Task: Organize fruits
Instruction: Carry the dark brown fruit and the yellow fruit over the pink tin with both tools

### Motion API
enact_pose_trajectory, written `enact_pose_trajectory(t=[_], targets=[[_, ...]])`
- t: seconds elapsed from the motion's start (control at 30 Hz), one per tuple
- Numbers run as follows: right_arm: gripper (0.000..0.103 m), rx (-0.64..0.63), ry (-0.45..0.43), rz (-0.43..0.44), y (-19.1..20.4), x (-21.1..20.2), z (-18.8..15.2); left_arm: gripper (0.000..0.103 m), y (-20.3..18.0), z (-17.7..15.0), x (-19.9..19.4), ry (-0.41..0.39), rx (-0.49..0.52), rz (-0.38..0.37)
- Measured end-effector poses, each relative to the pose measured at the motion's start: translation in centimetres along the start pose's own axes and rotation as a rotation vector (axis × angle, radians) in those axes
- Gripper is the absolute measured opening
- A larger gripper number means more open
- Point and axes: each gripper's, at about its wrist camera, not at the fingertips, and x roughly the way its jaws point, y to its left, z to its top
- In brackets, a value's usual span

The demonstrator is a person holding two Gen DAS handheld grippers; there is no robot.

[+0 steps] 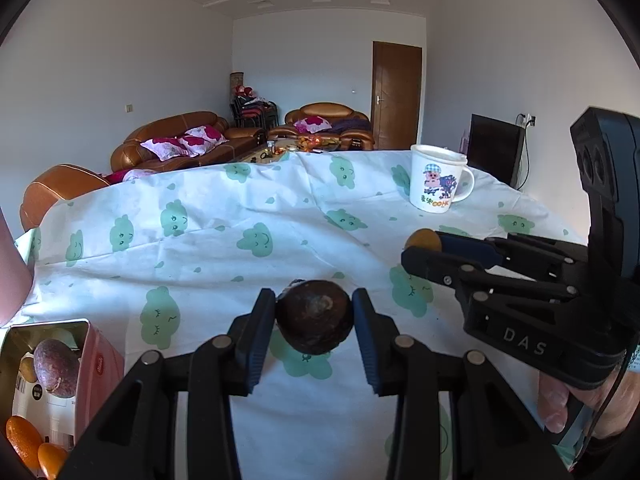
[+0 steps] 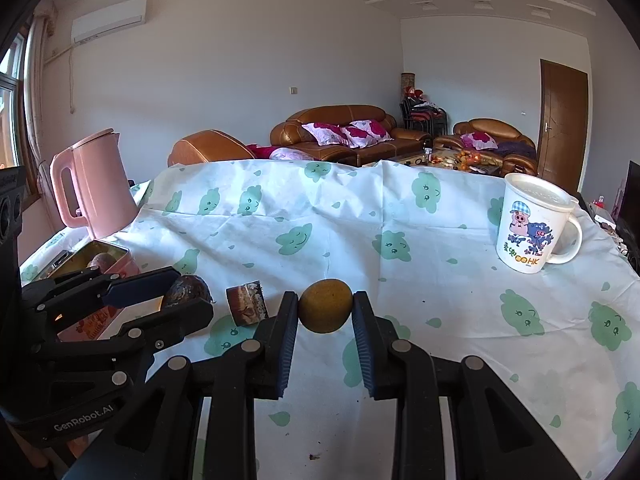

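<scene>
My left gripper (image 1: 315, 312) is shut on a dark brown, rough-skinned round fruit (image 1: 316, 316), held above the cloud-print tablecloth (image 1: 224, 256). My right gripper (image 2: 325, 312) is shut on a small yellow-brown round fruit (image 2: 325, 311). In the left wrist view the right gripper (image 1: 420, 250) shows at the right with that fruit (image 1: 423, 240) at its tip. In the right wrist view the left gripper (image 2: 188, 292) shows at the left with the dark fruit (image 2: 187, 290). A pink tin box (image 1: 102, 364) at the lower left holds a purple fruit (image 1: 56, 368) and orange fruits (image 1: 24, 440).
A white cartoon mug (image 2: 532, 226) with a lid stands at the right of the table. A pink kettle (image 2: 94, 188) stands at the back left behind the tin (image 2: 120, 260). A small brown block (image 2: 248, 308) lies between the grippers. Sofas stand beyond the table's far edge.
</scene>
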Motion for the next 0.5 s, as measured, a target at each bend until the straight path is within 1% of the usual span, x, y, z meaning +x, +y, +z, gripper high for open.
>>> enact_pose_trajectory(t=[0.5], targets=[[0.029,-0.013,-0.061,0.002,0.2,-1.1,-0.1,0.041,0.1,-0.1,-1.7,-0.087,-0.003,0.027]])
